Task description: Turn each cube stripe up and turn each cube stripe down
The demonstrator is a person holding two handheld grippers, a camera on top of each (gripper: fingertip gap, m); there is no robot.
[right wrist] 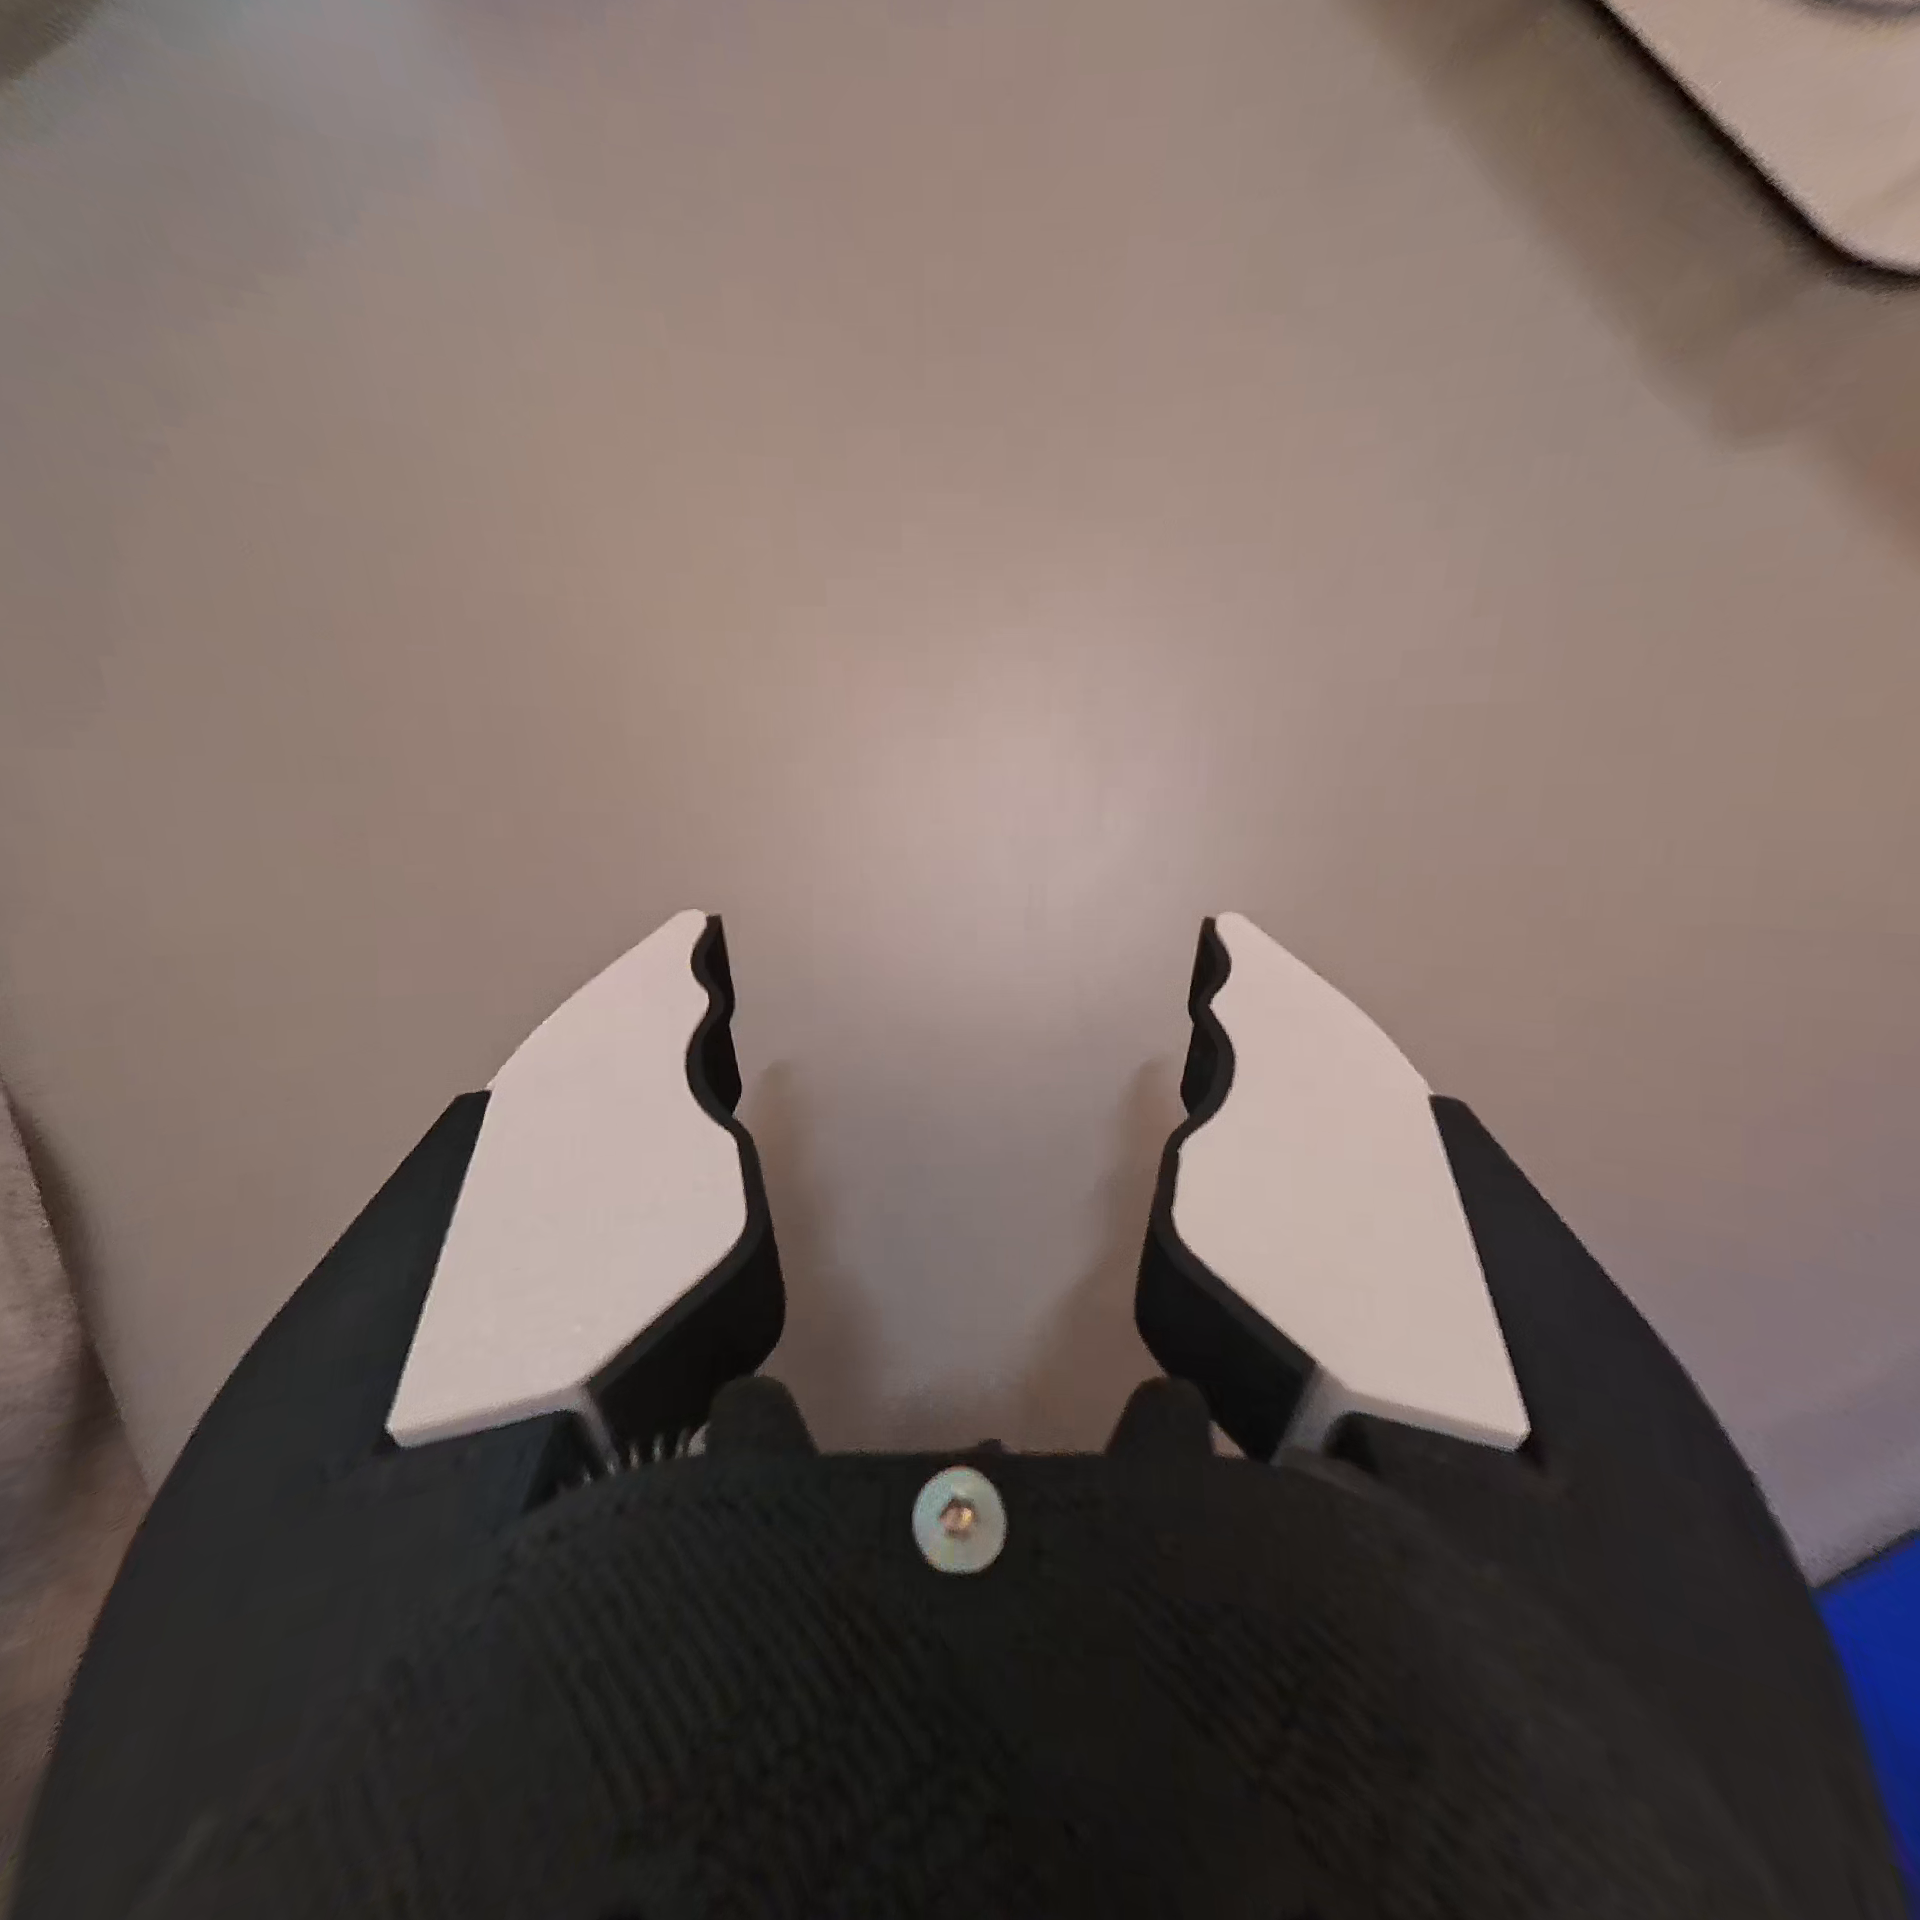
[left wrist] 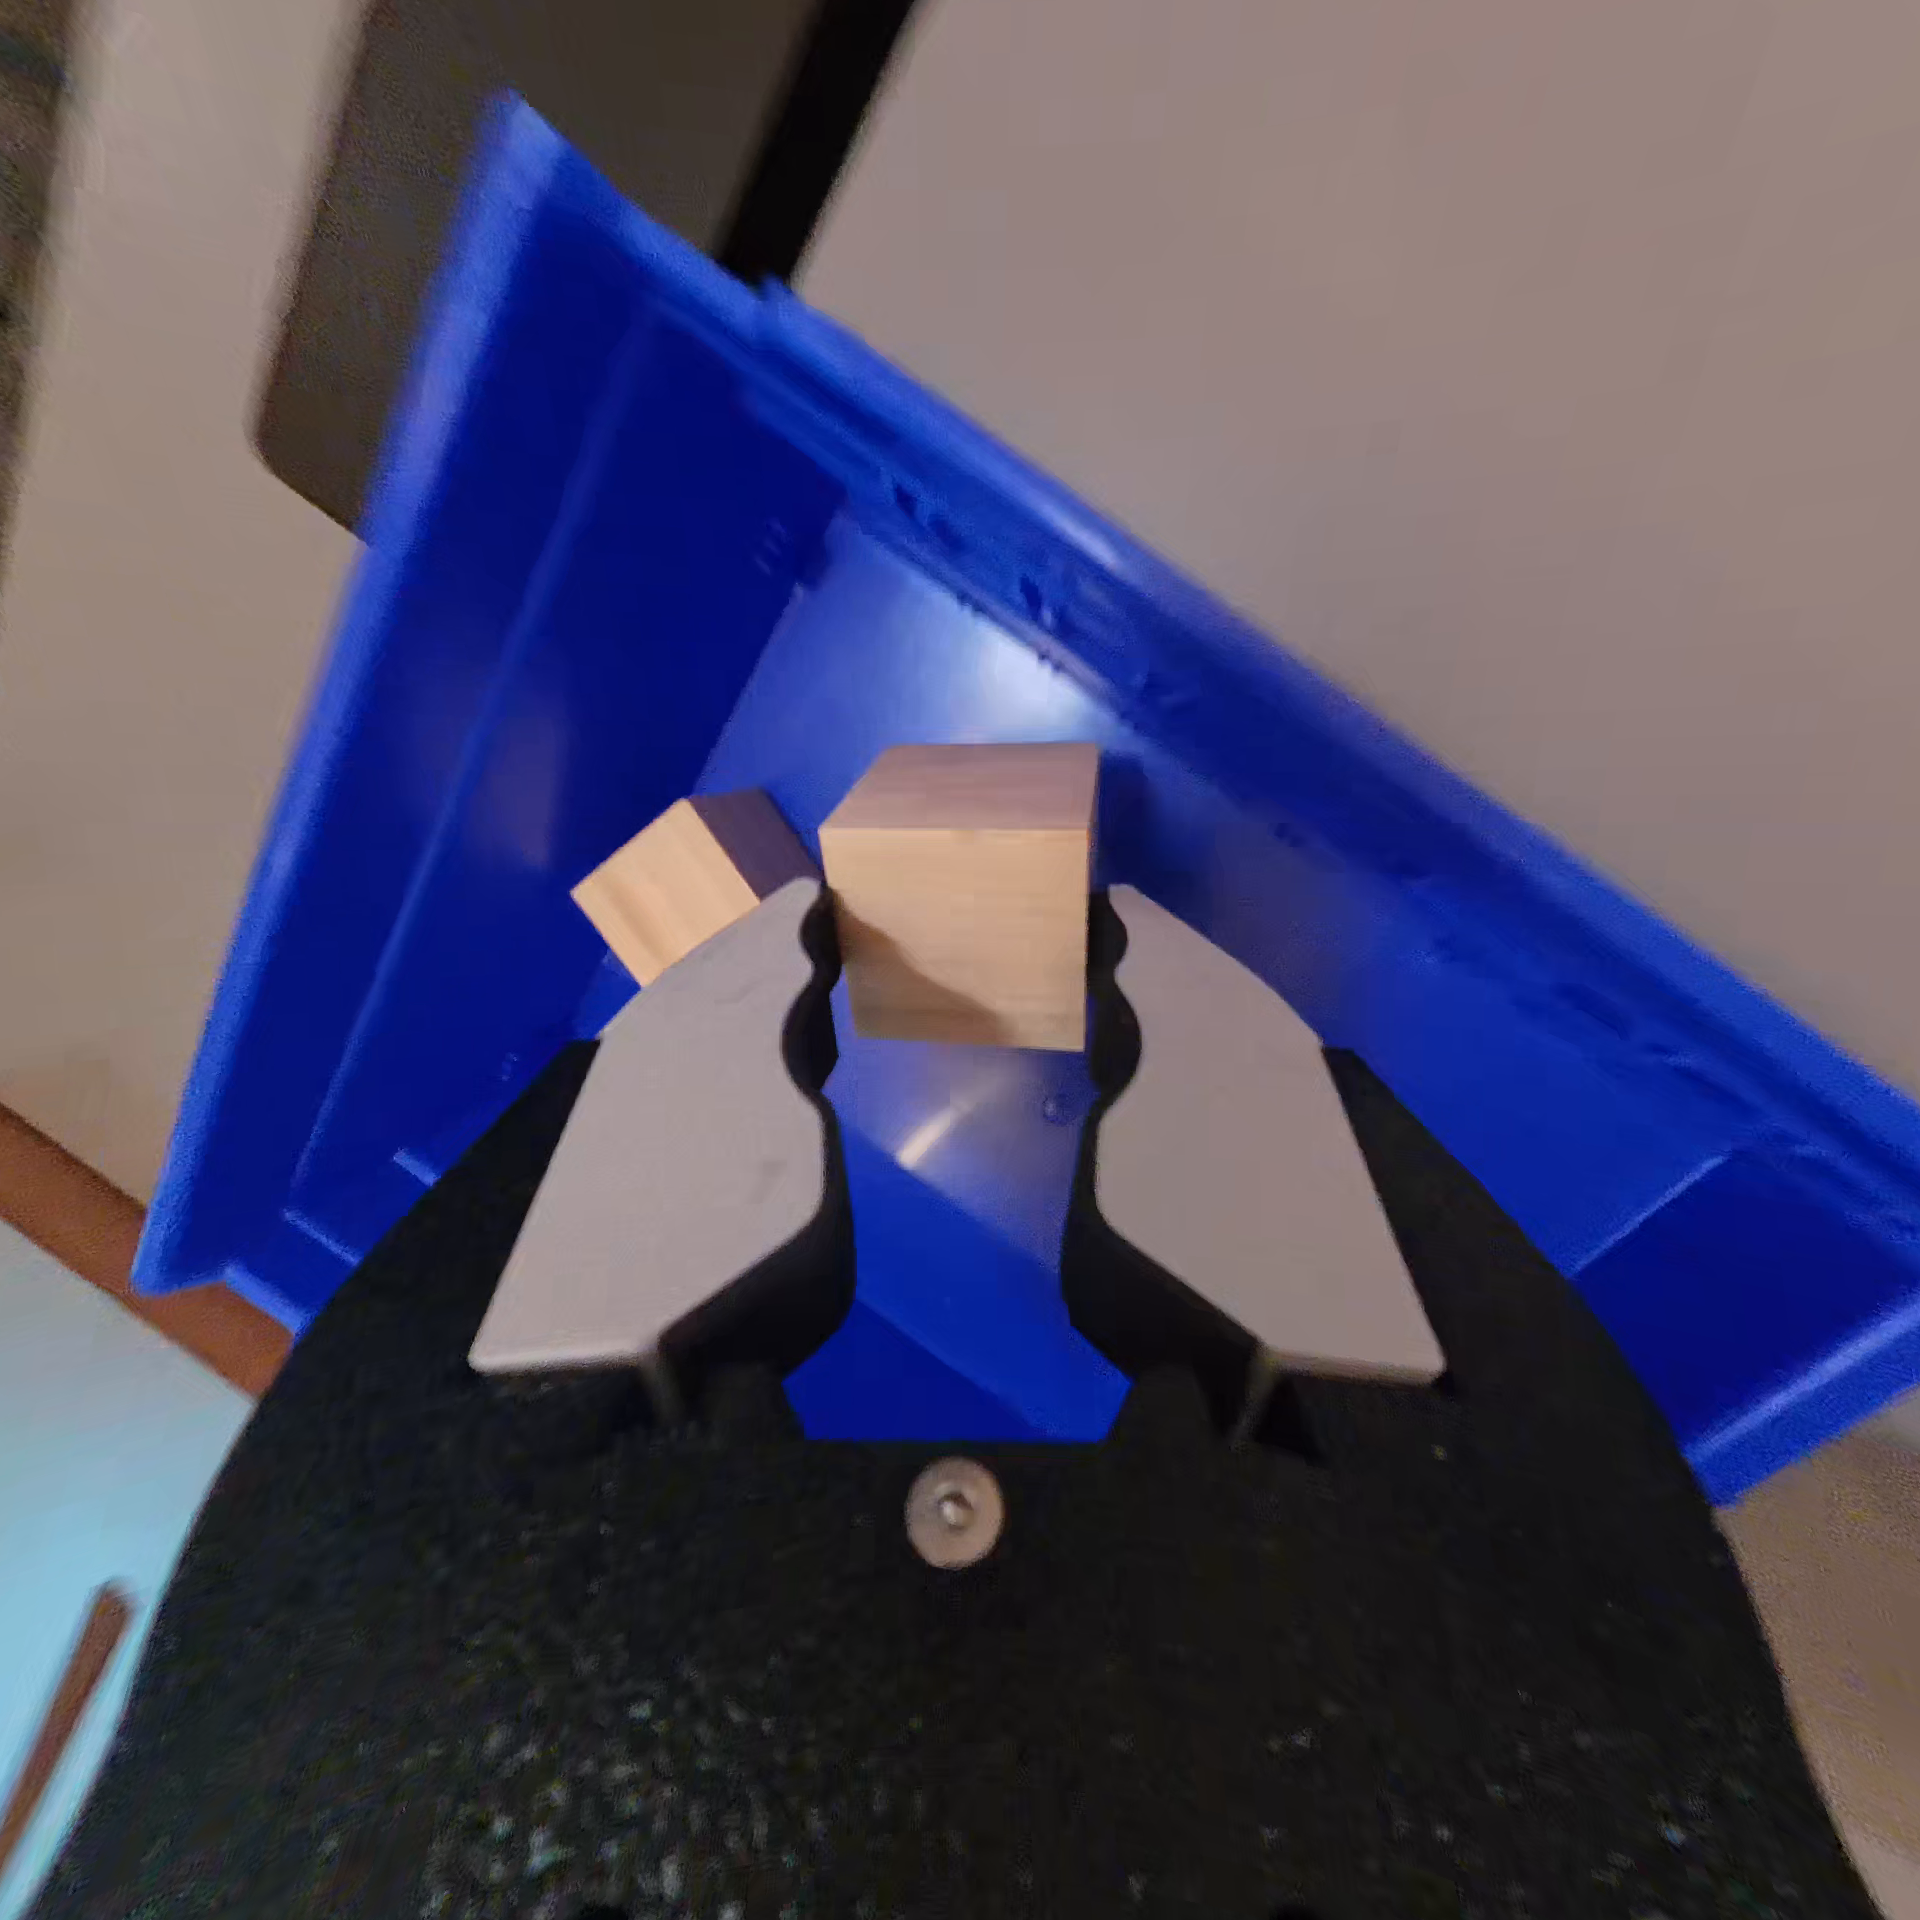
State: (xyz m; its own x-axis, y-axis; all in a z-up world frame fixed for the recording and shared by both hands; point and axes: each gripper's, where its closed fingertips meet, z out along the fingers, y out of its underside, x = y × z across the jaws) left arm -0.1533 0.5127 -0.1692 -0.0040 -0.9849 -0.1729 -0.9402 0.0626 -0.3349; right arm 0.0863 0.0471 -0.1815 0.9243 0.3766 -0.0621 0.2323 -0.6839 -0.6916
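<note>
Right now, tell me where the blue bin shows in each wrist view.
Left wrist view: the blue bin fills the middle, slanting from upper left to lower right, behind the left gripper shut on a wooden cube.
Right wrist view: only a blue corner at the lower right edge.
Shared landmark: the beige table.

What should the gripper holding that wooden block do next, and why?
Probably roll the wrist to turn the cube: the left gripper is shut on it above the blue bin, no stripe showing. The second cube sits close, so stay clear.
</note>
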